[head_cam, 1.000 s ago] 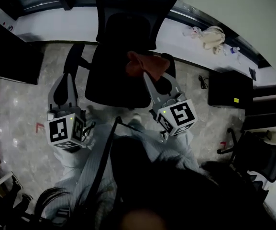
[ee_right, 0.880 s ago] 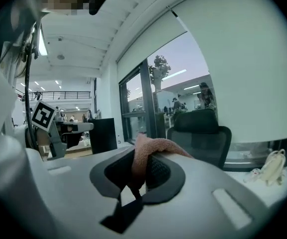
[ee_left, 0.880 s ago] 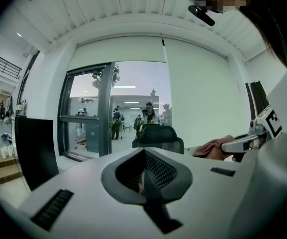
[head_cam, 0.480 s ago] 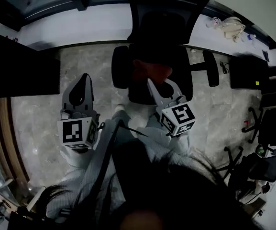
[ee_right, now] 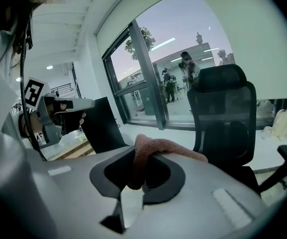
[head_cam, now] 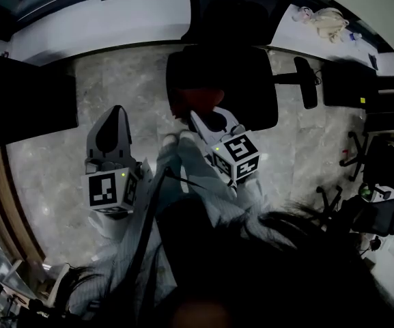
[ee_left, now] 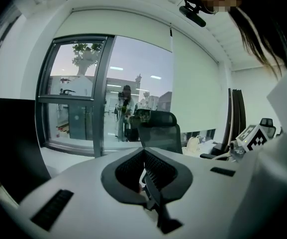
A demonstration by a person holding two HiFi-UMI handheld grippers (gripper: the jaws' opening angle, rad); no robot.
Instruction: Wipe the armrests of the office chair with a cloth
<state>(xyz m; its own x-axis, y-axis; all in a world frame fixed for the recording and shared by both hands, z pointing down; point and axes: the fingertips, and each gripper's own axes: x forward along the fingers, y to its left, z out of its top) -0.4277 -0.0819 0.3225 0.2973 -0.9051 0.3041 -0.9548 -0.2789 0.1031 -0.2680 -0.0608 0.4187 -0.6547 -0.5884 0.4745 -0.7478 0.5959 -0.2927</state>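
The black office chair (head_cam: 224, 80) stands in front of me on the stone floor (head_cam: 115, 74). One armrest (head_cam: 309, 82) juts out from the chair on my right, well apart from both my grippers. My left gripper (head_cam: 117, 111) hangs to the left of the chair, clear of it, with its jaws pressed together and nothing between them. My right gripper (head_cam: 198, 117) reaches over the near edge of the chair's seat. Its jaws are clamped on the reddish cloth (head_cam: 200, 101), which bunches over the seat's front left corner.
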